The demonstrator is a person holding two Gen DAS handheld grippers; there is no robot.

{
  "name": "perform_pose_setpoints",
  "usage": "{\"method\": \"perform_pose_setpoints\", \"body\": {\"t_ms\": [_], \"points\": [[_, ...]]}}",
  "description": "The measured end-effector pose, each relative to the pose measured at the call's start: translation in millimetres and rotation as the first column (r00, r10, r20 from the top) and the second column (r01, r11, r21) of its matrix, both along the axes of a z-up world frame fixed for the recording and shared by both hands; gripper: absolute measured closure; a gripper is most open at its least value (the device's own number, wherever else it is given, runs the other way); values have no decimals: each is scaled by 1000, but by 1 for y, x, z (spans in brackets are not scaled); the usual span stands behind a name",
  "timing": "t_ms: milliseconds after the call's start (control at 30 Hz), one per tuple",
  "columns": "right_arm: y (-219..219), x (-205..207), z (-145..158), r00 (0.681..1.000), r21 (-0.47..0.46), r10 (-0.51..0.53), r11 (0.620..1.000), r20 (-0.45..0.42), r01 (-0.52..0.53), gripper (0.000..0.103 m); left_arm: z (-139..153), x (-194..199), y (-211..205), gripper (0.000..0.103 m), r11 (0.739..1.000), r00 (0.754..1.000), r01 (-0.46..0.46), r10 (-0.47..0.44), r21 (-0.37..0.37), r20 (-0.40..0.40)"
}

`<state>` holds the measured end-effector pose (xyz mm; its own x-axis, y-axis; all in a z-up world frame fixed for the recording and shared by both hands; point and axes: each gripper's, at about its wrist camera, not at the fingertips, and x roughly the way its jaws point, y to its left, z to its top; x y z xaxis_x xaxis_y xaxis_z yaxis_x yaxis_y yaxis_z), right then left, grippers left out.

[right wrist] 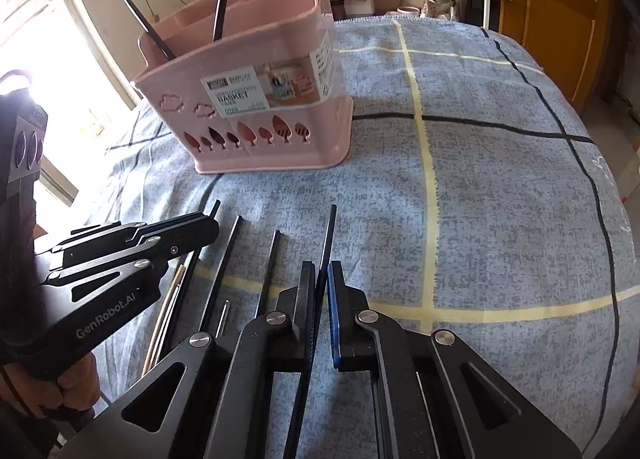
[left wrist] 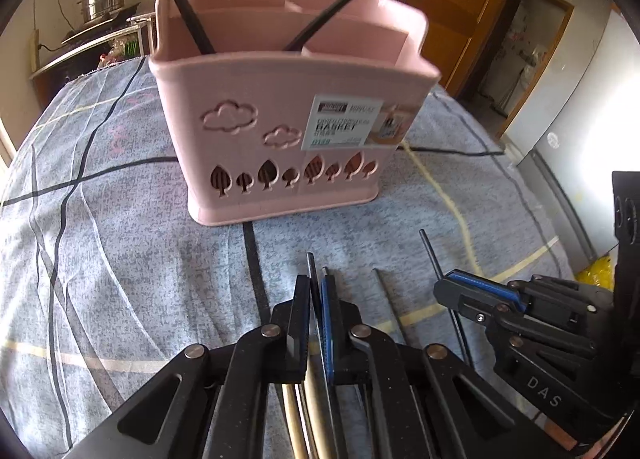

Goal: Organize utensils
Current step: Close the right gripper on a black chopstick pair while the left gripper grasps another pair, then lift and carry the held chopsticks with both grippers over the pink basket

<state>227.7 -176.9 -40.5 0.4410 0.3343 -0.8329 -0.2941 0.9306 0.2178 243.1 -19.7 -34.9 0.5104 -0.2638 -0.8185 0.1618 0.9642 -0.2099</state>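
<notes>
A: Item one, left gripper [left wrist: 316,291]?
B: Clenched on a black chopstick [left wrist: 311,271]; the stick runs between the two pads and its tip pokes out just past the fingertips. The gripper points down at the cloth.

A: Item two, right gripper [right wrist: 322,279]?
B: Also clenched, grasping another black chopstick [right wrist: 329,235], which passes between the pads and sticks out ahead over the cloth.

A: Loose utensils near them?
B: Two more black chopsticks [right wrist: 234,243] lie on the cloth between the two grippers, roughly parallel. Pale light-coloured sticks [right wrist: 166,319] lie under the left gripper's body, and a thin metal rod [right wrist: 223,317] lies beside them.

A: Destination container?
B: Pink utensil basket [left wrist: 280,107], upright on the cloth beyond both grippers, well apart from them. Cloud and leaf cut-outs on its front, a paper label [left wrist: 348,121] on the same face. Two black sticks [left wrist: 188,3] already stand tilted in its front compartment.

A: Support surface?
B: Blue-grey checked cloth [right wrist: 500,195] with black and cream lines.

A: Operator?
B: A hand [right wrist: 76,383] grips the left gripper's handle, seen from the right wrist.
</notes>
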Motion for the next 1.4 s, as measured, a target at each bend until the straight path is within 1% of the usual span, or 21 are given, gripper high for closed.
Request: {"method": "perform_pose_setpoints", "body": {"t_ms": [133, 333, 567, 667, 733, 867, 1033, 1100, 1267, 1400], "points": [[-5, -4, 18, 999, 19, -4, 1000, 36, 4, 97, 28, -6, 1, 98, 999, 999, 18, -16, -38, 50], [-12, -10, 61, 991, 57, -18, 998, 130, 11, 98, 82, -16, 9, 99, 996, 989, 31, -19, -81, 147], [-19, -19, 114, 963, 94, -45, 995, 267, 21, 98, 145, -29, 19, 99, 995, 960, 43, -17, -86, 280], [-24, -20, 130, 949, 106, -59, 994, 310, 27, 98, 166, -32, 21, 99, 996, 947, 40, -11, -82, 322], [-25, -20, 138, 941, 114, -71, 993, 332, 35, 98, 175, -35, 22, 99, 996, 939, 34, -5, -78, 344], [-32, -24, 148, 928, 136, -97, 989, 360, 50, 98, 182, -41, 26, 99, 995, 932, 27, 9, -93, 362], [-36, -32, 144, 929, 140, -107, 988, 355, 61, 98, 170, -49, 31, 99, 995, 943, 15, 18, -97, 331], [-37, -35, 145, 930, 139, -106, 989, 353, 60, 98, 167, -52, 32, 99, 996, 943, 7, 23, -90, 333], [-40, -39, 146, 932, 138, -109, 988, 347, 65, 98, 167, -57, 37, 99, 996, 947, -2, 31, -90, 321], [-39, -46, 154, 925, 136, -104, 989, 365, 57, 98, 172, -59, 42, 99, 996, 948, -10, 38, -89, 317]]}}
